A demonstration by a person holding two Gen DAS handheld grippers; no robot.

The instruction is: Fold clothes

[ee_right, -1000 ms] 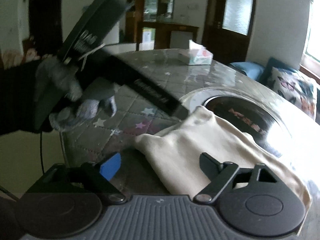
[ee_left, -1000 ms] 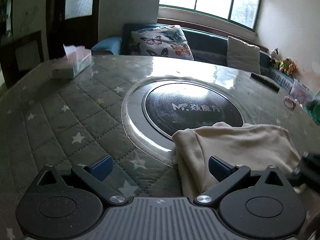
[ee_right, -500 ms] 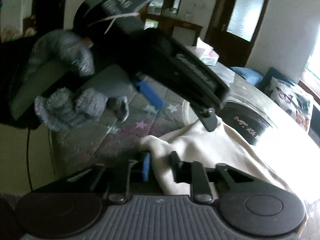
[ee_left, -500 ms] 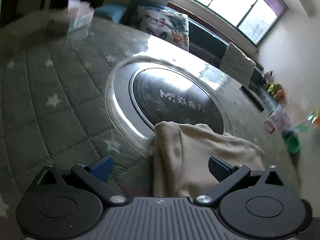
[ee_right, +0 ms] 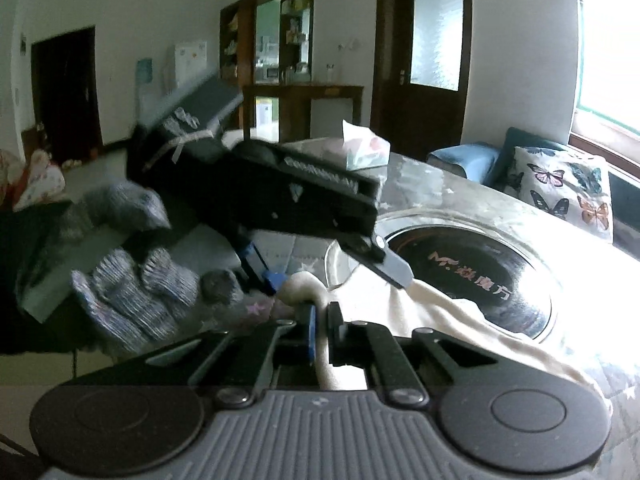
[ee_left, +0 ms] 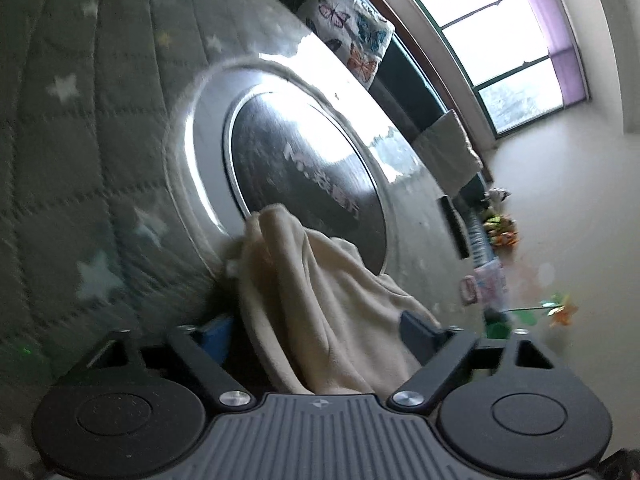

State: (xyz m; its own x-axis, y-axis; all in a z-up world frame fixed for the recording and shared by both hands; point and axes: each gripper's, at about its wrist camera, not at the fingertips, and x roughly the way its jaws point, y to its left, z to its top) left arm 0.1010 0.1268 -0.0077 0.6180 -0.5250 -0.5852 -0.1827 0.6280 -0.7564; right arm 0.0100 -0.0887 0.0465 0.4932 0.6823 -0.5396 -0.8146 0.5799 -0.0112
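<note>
While the right gripper (ee_right: 319, 330) is clamped on a raised edge of the cream garment (ee_right: 452, 320), the left gripper (ee_left: 316, 330) is closing with a bunched fold of that garment between its jaws, its pads apparently not yet pressing. The garment lies crumpled on the quilted table (ee_left: 80, 152), draped over the rim of the round glass inset (ee_left: 308, 160). The left jaws might catch several layers at once, or the thin pinch on the right might slip, leaving the fold crooked.

Right gripper (ee_right: 319, 330) clamped on cream garment (ee_right: 460, 320) edge; left gripper (ee_right: 340, 276), jaws closing around same cloth, held by gloved hand (ee_right: 132, 292); tissue box (ee_right: 366, 150) behind.
</note>
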